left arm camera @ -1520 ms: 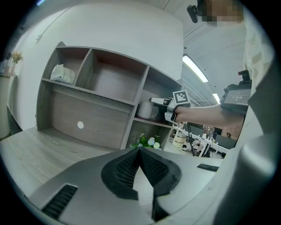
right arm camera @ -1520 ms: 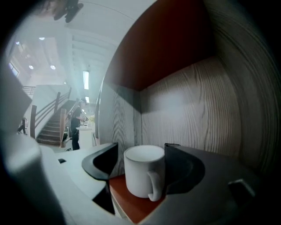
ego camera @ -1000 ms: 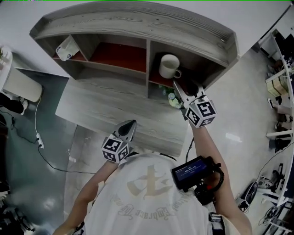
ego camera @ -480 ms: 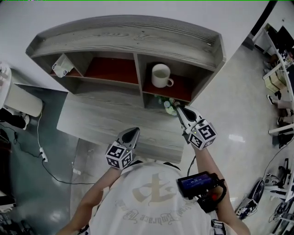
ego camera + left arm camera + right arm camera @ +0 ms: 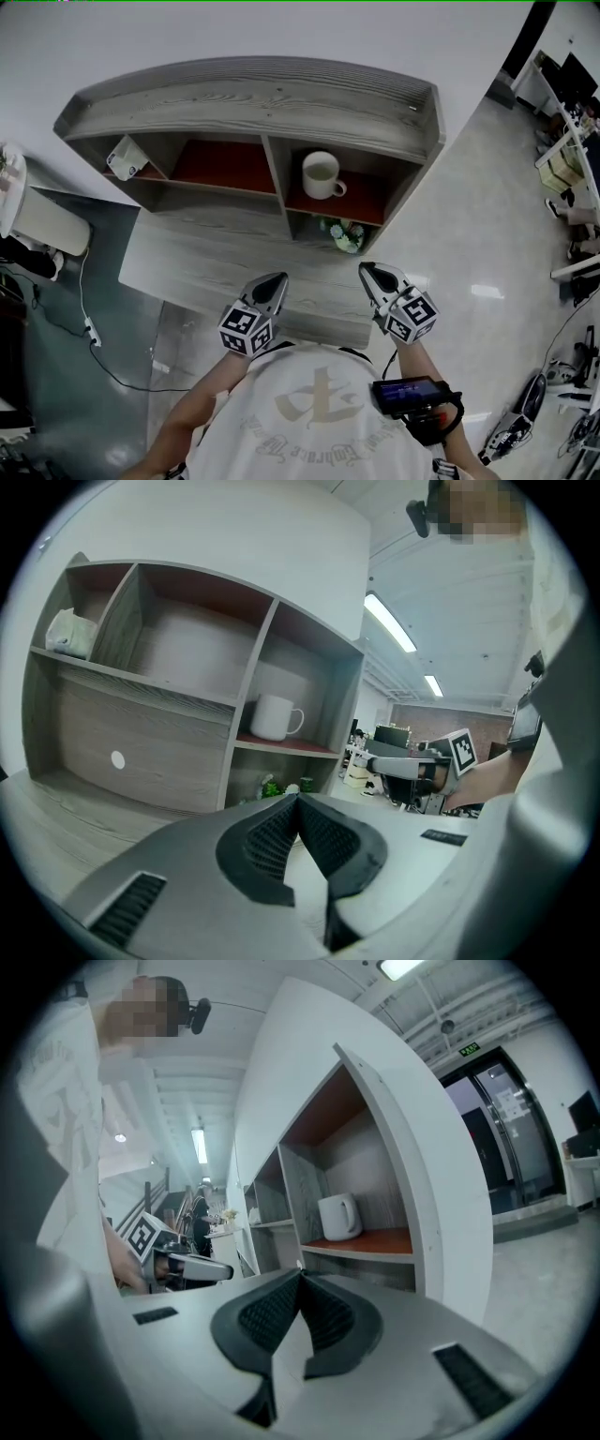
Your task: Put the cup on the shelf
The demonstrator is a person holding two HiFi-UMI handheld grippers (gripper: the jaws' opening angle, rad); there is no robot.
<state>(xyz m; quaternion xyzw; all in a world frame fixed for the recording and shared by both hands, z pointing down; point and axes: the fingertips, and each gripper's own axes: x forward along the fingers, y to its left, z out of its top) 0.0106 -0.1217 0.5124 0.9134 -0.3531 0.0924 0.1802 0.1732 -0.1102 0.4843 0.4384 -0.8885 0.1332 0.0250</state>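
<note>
Cup (image 5: 321, 175) stands upright in the right compartment of the shelf (image 5: 253, 94); my left gripper (image 5: 272, 279) and right gripper (image 5: 370, 270) have jaws closed, empty.

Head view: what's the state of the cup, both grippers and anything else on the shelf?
Cup: upright in the shelf's upper right compartment, free of both grippers.
Left gripper: shut, empty.
Right gripper: shut, empty.
White object: lying in the upper left compartment.

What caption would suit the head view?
White cup stands in the shelf's upper right compartment; left gripper and right gripper hover shut and empty.
</note>
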